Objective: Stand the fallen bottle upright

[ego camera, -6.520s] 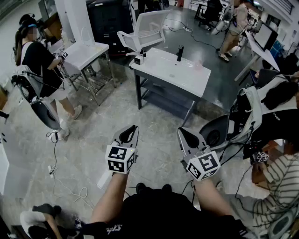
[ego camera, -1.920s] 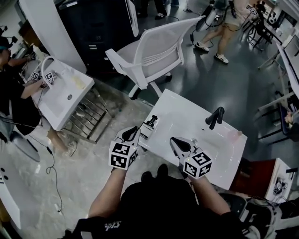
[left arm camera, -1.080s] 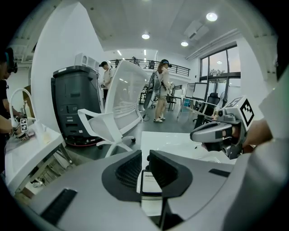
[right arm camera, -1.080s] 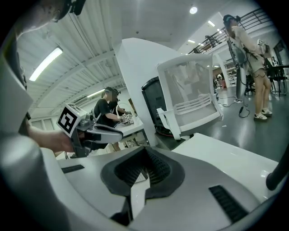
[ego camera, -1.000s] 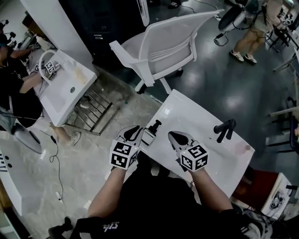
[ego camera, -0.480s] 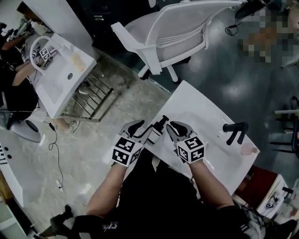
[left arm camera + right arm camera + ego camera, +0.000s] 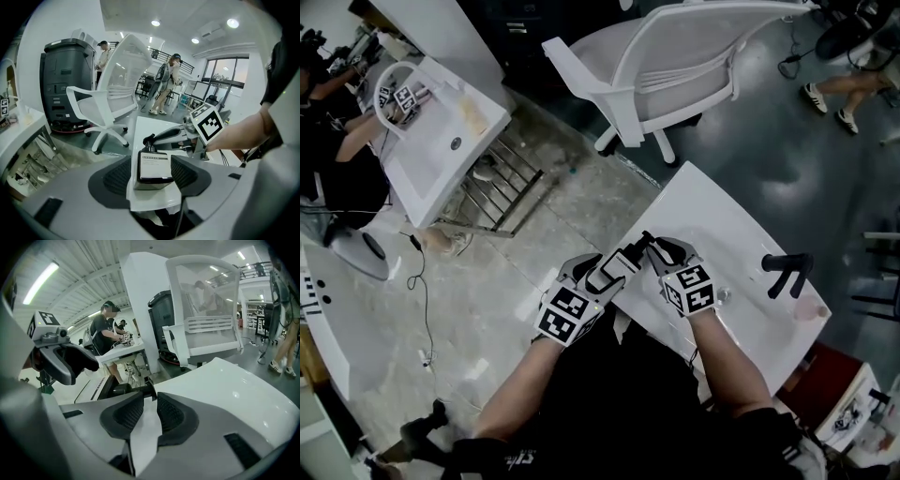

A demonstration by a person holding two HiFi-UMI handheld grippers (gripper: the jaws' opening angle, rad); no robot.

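A dark pump bottle [image 7: 619, 266] with a white label lies on its side at the near corner of the white sink counter [image 7: 722, 225]. My left gripper [image 7: 602, 274] straddles the bottle body [image 7: 153, 166], jaws opening, pads beside its flanks without pressing. The bottle's pump head [image 7: 149, 139] points away from the left gripper towards the right one. My right gripper [image 7: 660, 249] is on the bottle's pump side. Its jaws are opening with a narrow gap, and only white counter shows between the pads. The black pump [image 7: 123, 389] sits just past the right gripper [image 7: 150, 397] fingertips.
A black faucet [image 7: 787, 273] stands on the counter's right part, with a pink patch [image 7: 809, 309] near it. The counter edge runs just under my left gripper, with floor below. A white chair [image 7: 675, 66] stands beyond. Another sink stand [image 7: 450, 141] with a person is at upper left.
Both grippers came down onto the counter corner and closed in on the bottle from either side. Their jaws went from shut to apart. The bottle still lies flat.
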